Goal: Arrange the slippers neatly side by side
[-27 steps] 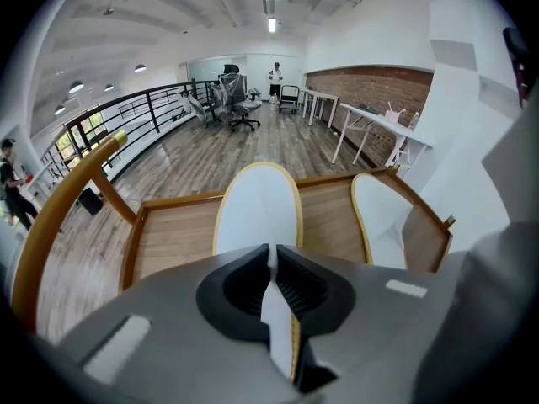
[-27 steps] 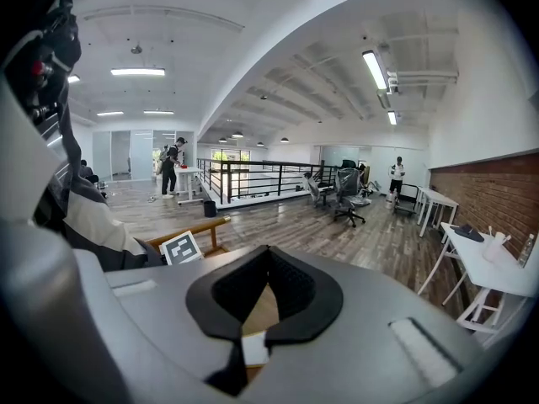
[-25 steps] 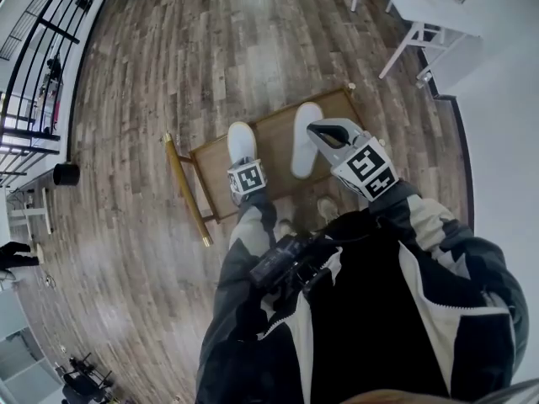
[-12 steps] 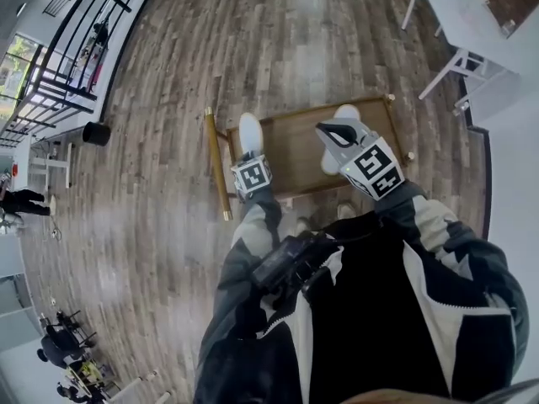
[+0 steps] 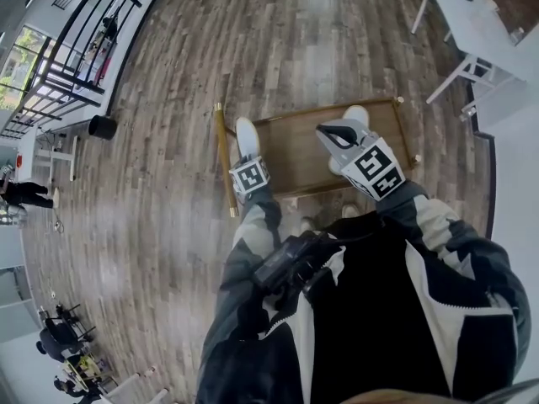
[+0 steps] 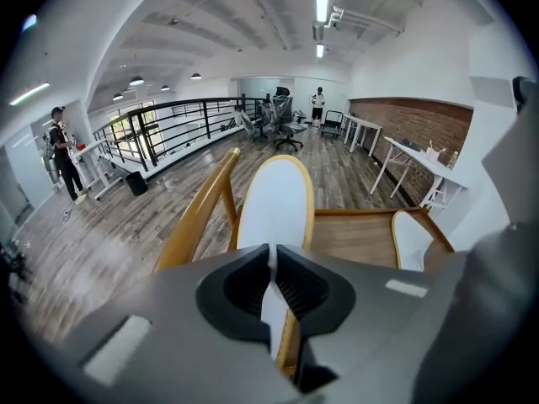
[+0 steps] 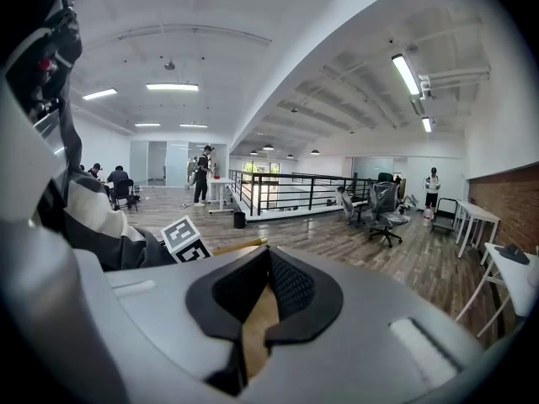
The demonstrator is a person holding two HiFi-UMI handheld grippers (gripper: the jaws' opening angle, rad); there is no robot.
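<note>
Two white slippers lie on a low wooden table (image 5: 295, 154). The left slipper (image 5: 246, 137) sits near the table's left edge, and in the left gripper view this left slipper (image 6: 274, 200) stretches away from the jaws. My left gripper (image 5: 248, 163) is shut on its near edge; a white strip shows between the pads of the left gripper (image 6: 273, 263). The right slipper (image 5: 357, 114) lies at the table's right end, half hidden behind my right gripper (image 5: 330, 133), and shows as the right slipper (image 6: 411, 238) in the left gripper view. The right gripper (image 7: 268, 269) is shut with nothing in it, above bare wood.
A round wooden rail (image 5: 223, 160) runs along the table's left side. White desks (image 5: 472, 23) stand at the upper right, a black railing (image 5: 59, 82) and a black bin (image 5: 103, 126) at the left. People stand far off by the railing.
The left gripper has carried its slipper leftward, toward the table's rail, widening the gap between the two slippers. The right gripper has shifted left across the other slipper. The view has swung.
</note>
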